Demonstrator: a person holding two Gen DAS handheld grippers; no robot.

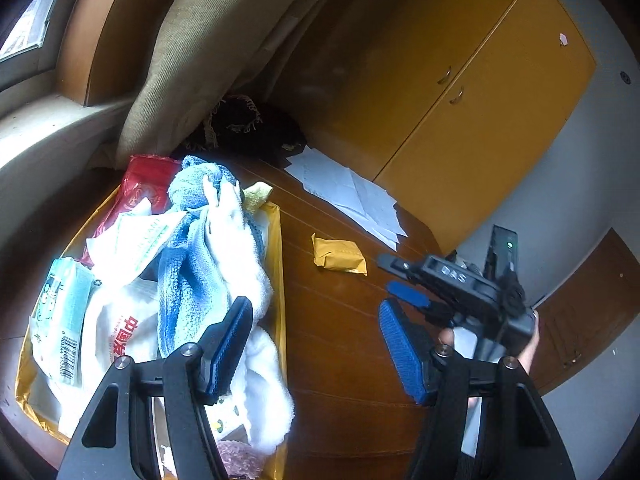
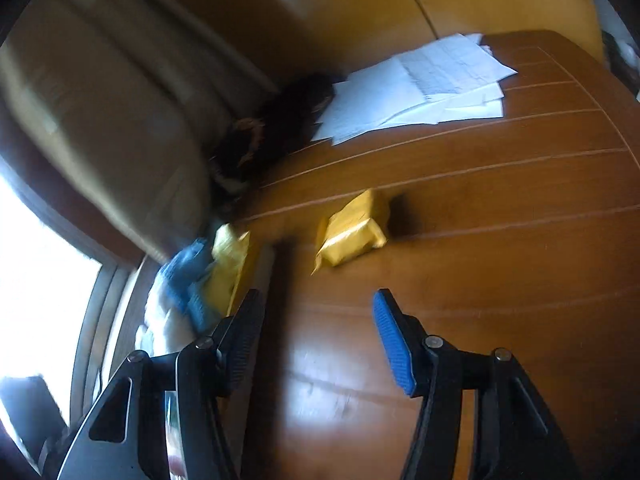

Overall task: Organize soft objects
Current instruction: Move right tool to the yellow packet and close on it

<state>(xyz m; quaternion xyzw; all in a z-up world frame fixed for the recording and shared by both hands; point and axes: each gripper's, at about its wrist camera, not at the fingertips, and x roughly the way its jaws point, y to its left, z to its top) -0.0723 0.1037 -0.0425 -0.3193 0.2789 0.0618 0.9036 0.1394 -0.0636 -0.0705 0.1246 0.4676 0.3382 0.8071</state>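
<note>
A yellow cardboard box (image 1: 276,240) at the left of the wooden table holds a blue and white towel (image 1: 208,248), white bags and packets. My left gripper (image 1: 316,340) is open and empty, its left finger over the towel. A small yellow padded packet (image 1: 339,255) lies on the table to the right of the box; it also shows in the right wrist view (image 2: 352,232). My right gripper (image 2: 320,340) is open and empty above the table, short of the packet. The right gripper also shows in the left wrist view (image 1: 400,280). The box edge and towel (image 2: 188,280) show blurred at left.
White papers (image 1: 348,192) lie at the table's far side, also in the right wrist view (image 2: 420,88). A dark fringed cloth (image 1: 248,124) sits by the curtain (image 1: 192,52). A yellow cabinet (image 1: 460,80) stands behind. A red packet (image 1: 140,188) is in the box.
</note>
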